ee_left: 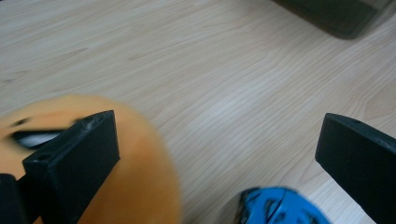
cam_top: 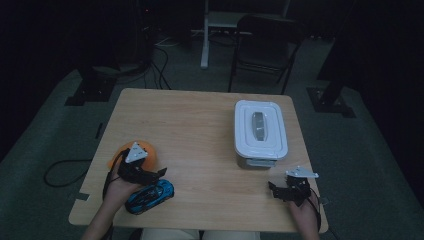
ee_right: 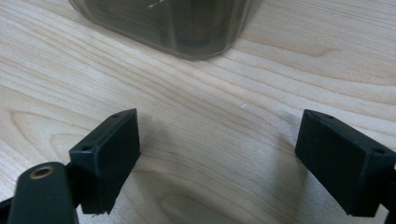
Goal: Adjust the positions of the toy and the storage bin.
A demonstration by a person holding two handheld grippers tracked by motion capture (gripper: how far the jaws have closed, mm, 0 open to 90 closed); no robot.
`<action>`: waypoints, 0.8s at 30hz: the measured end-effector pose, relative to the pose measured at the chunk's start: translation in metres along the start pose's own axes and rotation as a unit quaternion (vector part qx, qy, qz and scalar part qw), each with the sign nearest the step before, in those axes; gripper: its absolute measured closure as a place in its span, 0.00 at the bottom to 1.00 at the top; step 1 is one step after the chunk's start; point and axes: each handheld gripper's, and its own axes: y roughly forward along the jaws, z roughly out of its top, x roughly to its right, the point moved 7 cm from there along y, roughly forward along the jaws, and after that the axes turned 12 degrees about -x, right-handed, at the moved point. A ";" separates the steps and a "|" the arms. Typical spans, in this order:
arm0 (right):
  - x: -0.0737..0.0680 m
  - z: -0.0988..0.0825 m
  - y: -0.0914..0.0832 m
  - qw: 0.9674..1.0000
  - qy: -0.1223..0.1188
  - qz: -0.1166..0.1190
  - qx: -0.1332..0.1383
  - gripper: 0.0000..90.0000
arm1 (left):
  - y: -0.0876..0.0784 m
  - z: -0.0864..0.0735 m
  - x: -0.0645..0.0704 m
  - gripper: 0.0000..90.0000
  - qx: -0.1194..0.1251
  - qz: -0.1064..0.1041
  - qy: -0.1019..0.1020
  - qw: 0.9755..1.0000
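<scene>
So there's one container on my bench (cam_top: 200,125), a white lidded box (cam_top: 260,131) out at about 2 o'clock. The lid is shut, so I can't see what's in it, if anything. From the right gripper view I just get its murky lower wall, cut off at the top edge.

My left gripper (cam_top: 161,173) sits at 8 o'clock with its fingers (ee_left: 74,158) wide apart and clamped on nothing. The blue toy car (cam_top: 150,195) lies just below it near the bench's front edge, and the orange plush ball (cam_top: 145,151) is right behind it, half hidden by the gripper. In the left gripper view both are blurry and cropped.

My right gripper (cam_top: 271,187) is at 4 o'clock, fingers (ee_right: 109,154) spread over bare wood.

Count: one box, one car, one ball, two grippers.
</scene>
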 end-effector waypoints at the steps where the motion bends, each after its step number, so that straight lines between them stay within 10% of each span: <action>1: 0.000 0.000 0.000 1.000 0.000 0.001 0.000 0.15 | 0.003 0.002 0.003 0.00 -0.002 -0.006 0.002 1.000; 24: 0.035 0.017 -0.001 1.000 0.021 -0.020 -0.001 0.15 | 0.077 0.057 0.049 0.00 -0.029 -0.048 0.053 0.997</action>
